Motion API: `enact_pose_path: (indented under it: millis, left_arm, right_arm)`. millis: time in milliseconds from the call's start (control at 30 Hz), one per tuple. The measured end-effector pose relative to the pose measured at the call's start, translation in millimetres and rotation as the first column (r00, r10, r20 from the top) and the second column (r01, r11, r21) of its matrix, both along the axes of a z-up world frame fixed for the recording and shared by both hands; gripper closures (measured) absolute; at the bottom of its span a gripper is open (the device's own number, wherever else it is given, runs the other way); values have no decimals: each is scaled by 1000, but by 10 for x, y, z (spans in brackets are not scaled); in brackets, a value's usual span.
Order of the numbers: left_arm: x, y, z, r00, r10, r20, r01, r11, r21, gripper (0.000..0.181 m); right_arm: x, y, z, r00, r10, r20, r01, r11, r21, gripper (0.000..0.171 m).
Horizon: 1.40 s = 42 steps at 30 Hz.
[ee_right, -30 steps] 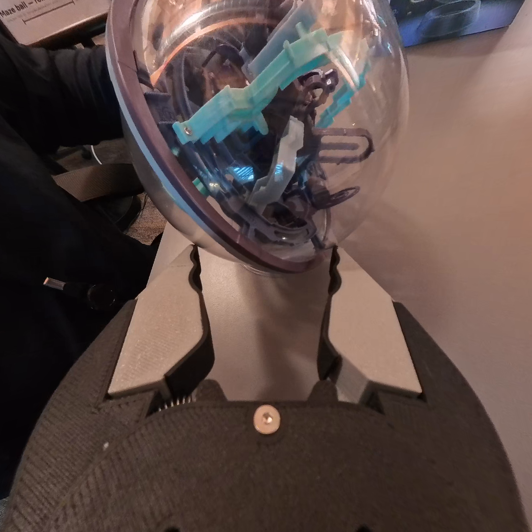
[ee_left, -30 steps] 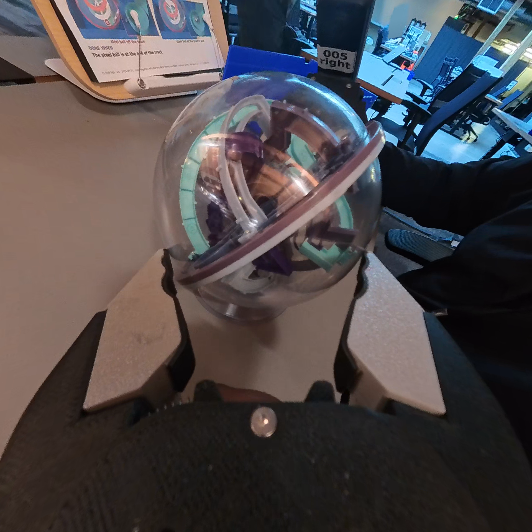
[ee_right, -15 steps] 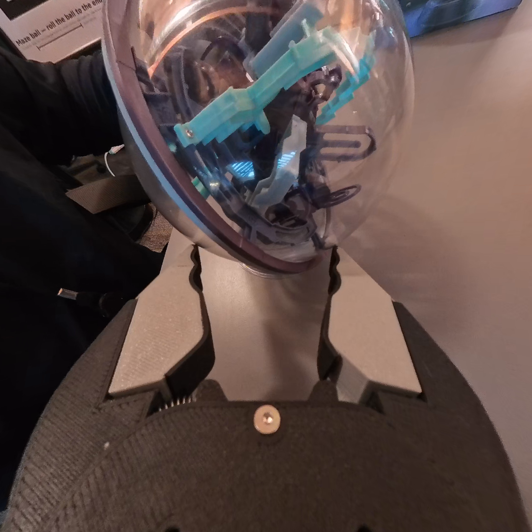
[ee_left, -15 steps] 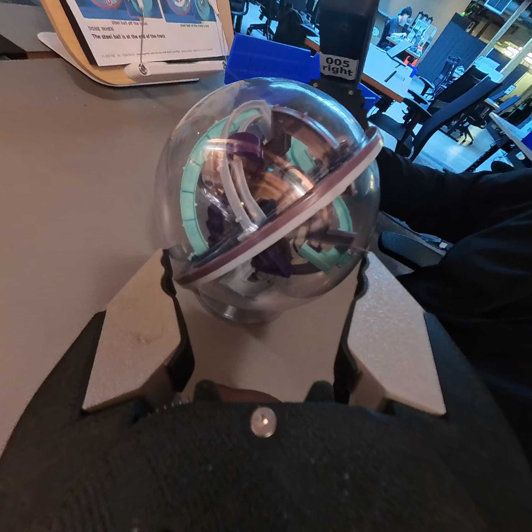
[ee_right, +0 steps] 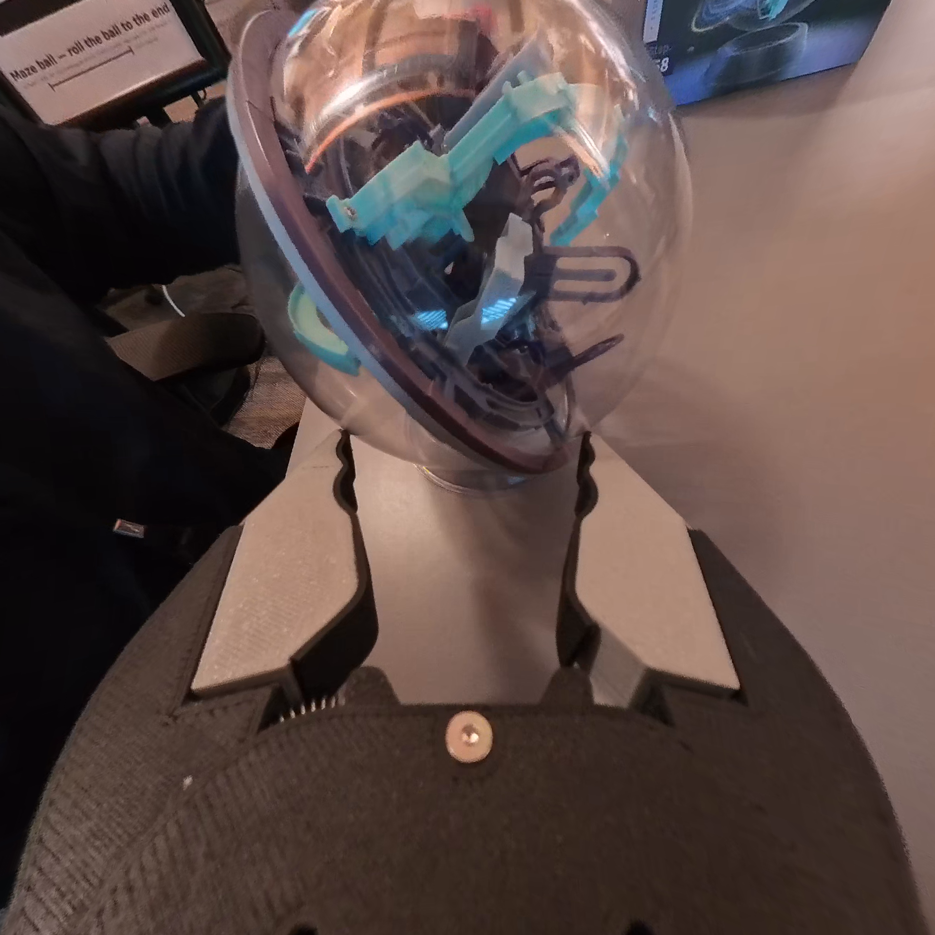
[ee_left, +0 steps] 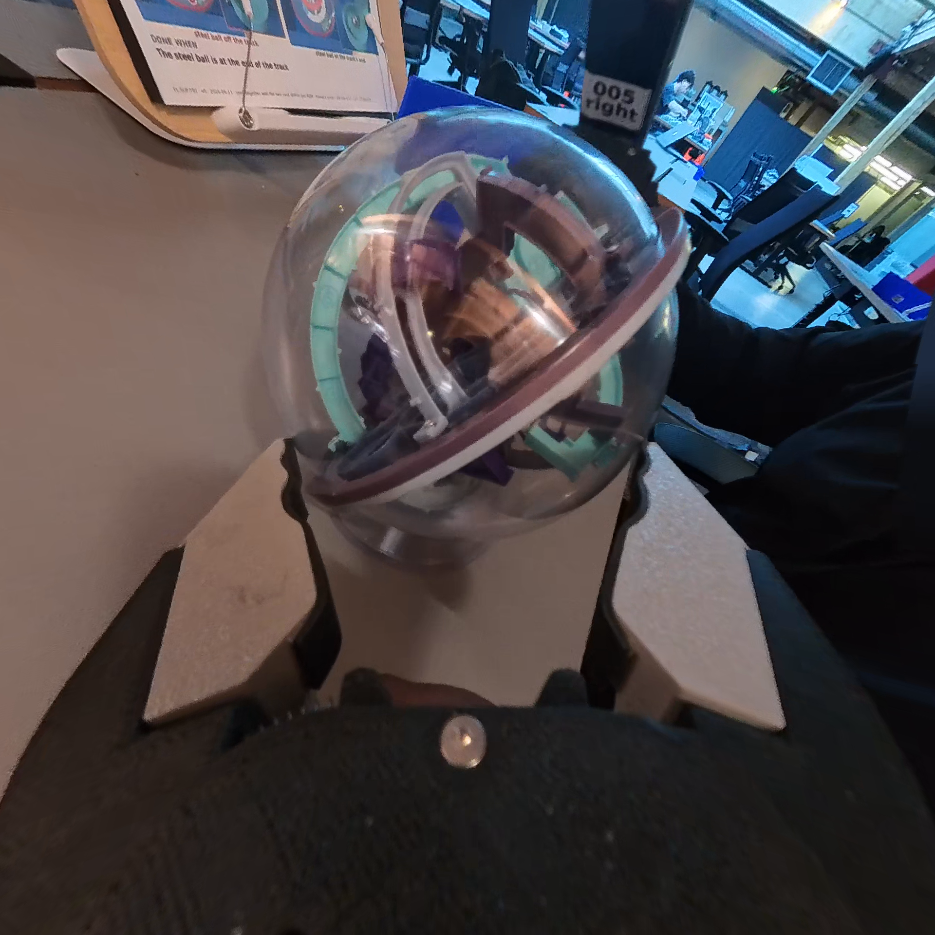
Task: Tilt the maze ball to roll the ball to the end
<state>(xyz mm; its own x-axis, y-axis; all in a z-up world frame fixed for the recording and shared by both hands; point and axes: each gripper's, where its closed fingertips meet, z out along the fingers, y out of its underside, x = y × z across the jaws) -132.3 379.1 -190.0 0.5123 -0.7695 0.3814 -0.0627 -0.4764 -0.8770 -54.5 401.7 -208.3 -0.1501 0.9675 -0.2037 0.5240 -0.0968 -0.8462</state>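
Observation:
The maze ball [ee_left: 470,324] is a clear sphere with teal, purple, brown and white tracks inside and a dark purple rim band running diagonally. It is held tilted above the grey table [ee_left: 126,303]. My left gripper [ee_left: 463,470] is shut on its lower part, one finger on each side. My right gripper [ee_right: 465,455] is shut on the maze ball [ee_right: 455,243] from the opposite side. The right gripper's black body [ee_left: 614,66] shows behind the sphere in the left wrist view. I cannot make out the steel ball among the tracks.
A wooden stand with an instruction sheet [ee_left: 253,55] stands at the table's far side, with a blue bin [ee_left: 430,96] next to it. A dark product box [ee_right: 759,45] lies on the table. A person's dark sleeve [ee_left: 809,405] is at the table edge. Office chairs stand beyond.
Both grippers have turned the maze ball a little. In the right wrist view it has shifted right and a teal piece now shows below the rim. Both grips are unchanged.

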Motion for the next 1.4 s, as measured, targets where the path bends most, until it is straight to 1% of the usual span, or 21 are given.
enact_pose_path:
  millis: [233, 367, 600, 867, 1100, 1233, 1333, 1400]
  left_arm:
    - [86, -41, -49, 1000, 0, -6, 0, 1000, -2, 54]
    - [136, -29, -188, 997, 7, -76, -6, 1000, 4, 55]
    - [145, 6, -244, 985, 35, -170, -23, 997, 73, 57]
    - [68, -24, -112, 967, 103, -231, -62, 982, 180, 59]
    - [37, -72, 35, 959, 121, -256, -60, 970, 235, 59]
    - [-14, -115, 196, 955, 145, -257, -68, 956, 286, 60]
    - [-43, -101, 240, 935, 175, -308, -67, 941, 332, 61]
    - [-49, -76, 223, 915, 191, -357, -53, 931, 362, 61]
  right_arm:
    - [51, 5, 148, 999, -19, -26, 20, 999, 38, 79]
    - [83, 42, 144, 999, -35, -23, 36, 997, 63, 76]
    - [107, 86, 172, 998, -42, -52, 47, 993, 104, 77]
    - [91, 92, 138, 998, -38, -50, 42, 996, 82, 78]
    - [110, 140, 115, 998, -46, -49, 50, 995, 89, 75]
    - [142, 148, 80, 998, -30, -47, 35, 993, 111, 71]
    - [136, 145, -12, 1000, -12, -26, 15, 992, 129, 59]
    - [111, 192, -71, 1000, -19, -22, 22, 985, 171, 55]
